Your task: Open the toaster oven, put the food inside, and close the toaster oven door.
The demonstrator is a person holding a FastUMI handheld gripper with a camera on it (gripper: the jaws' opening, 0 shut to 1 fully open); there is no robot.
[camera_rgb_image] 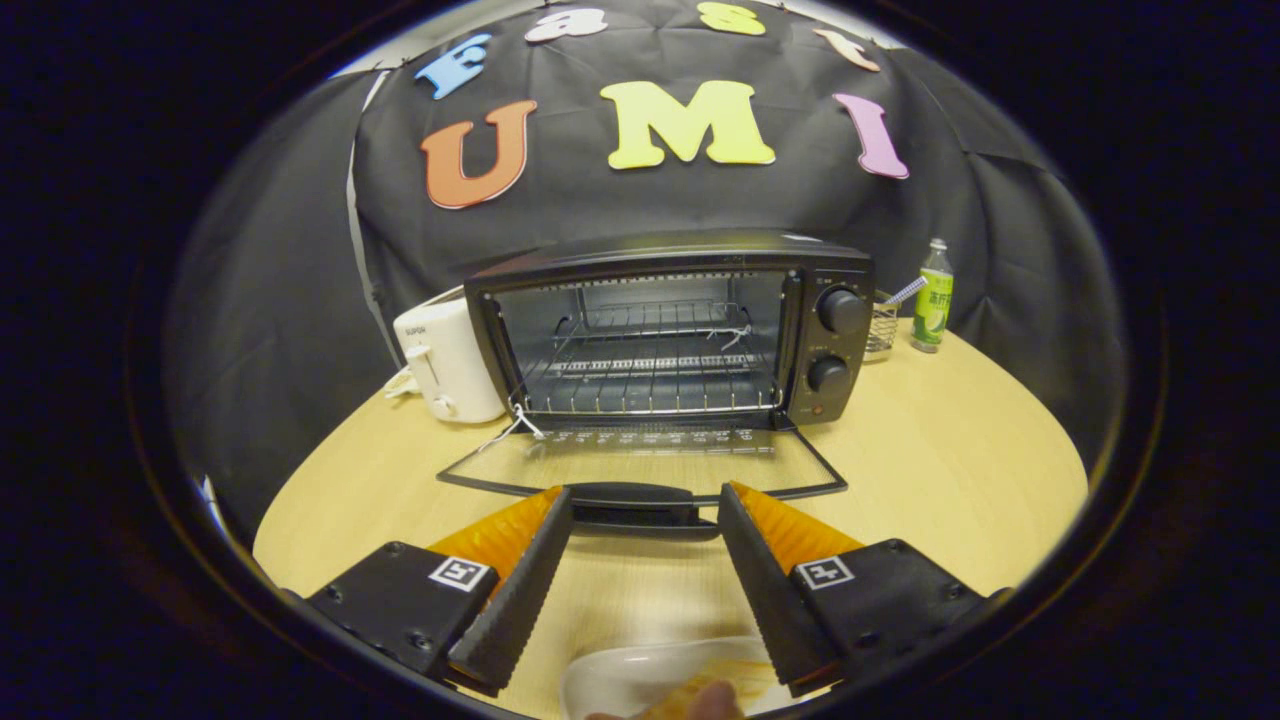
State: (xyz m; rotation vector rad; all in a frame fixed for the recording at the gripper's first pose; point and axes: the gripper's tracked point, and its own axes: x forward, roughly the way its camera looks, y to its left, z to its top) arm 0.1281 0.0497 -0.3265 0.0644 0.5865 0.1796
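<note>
A black toaster oven [668,330] stands on the wooden table [950,470] with its glass door [640,467] folded down flat toward me. Its wire rack [650,385] is bare inside. The door's black handle [635,497] lies just ahead of my fingertips. My gripper [645,500] is open, with nothing between the fingers [520,590]. Below the fingers, close to me, sits a white dish [640,680] holding yellowish food [700,685]; part of it is hidden by the right finger.
A white toaster [445,365] stands left of the oven. Right of the oven are a wire basket [882,330] and a green bottle [933,297]. Bare table spreads to the right of the open door.
</note>
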